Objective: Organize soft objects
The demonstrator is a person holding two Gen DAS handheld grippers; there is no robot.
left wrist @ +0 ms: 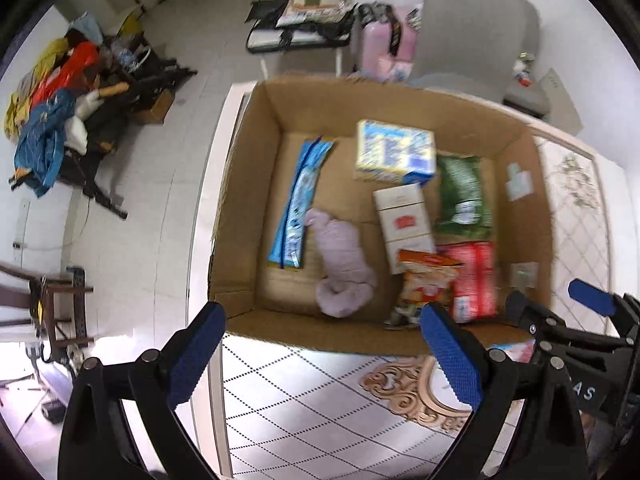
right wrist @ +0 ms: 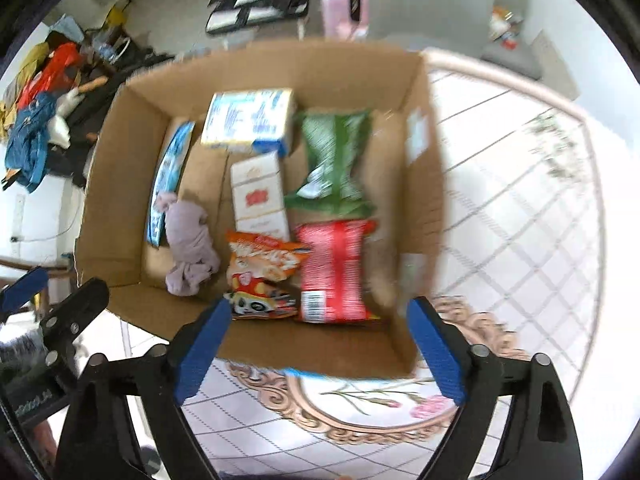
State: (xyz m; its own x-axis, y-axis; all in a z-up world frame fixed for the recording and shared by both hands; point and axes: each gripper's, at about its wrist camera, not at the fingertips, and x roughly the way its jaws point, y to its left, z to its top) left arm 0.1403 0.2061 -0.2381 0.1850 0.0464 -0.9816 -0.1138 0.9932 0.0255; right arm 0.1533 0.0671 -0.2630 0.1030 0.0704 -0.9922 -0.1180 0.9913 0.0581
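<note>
Both grippers are hovering over the cardboard box (right wrist: 420, 200) on the counter (right wrist: 520, 200) — left gripper (left wrist: 324, 356) and right gripper (right wrist: 320, 348) jaws wide, nothing held. Lilac cloth (right wrist: 188, 248), snack bags (right wrist: 332, 272) and cartons are lying inside — packing looks mostly done

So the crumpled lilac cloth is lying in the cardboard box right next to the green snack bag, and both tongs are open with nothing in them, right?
Not quite. In the left wrist view the crumpled lilac cloth lies in the cardboard box beside the long blue packet, not the green snack bag, which sits across the box. Both the left tongs and right tongs are open with nothing in them.
</note>
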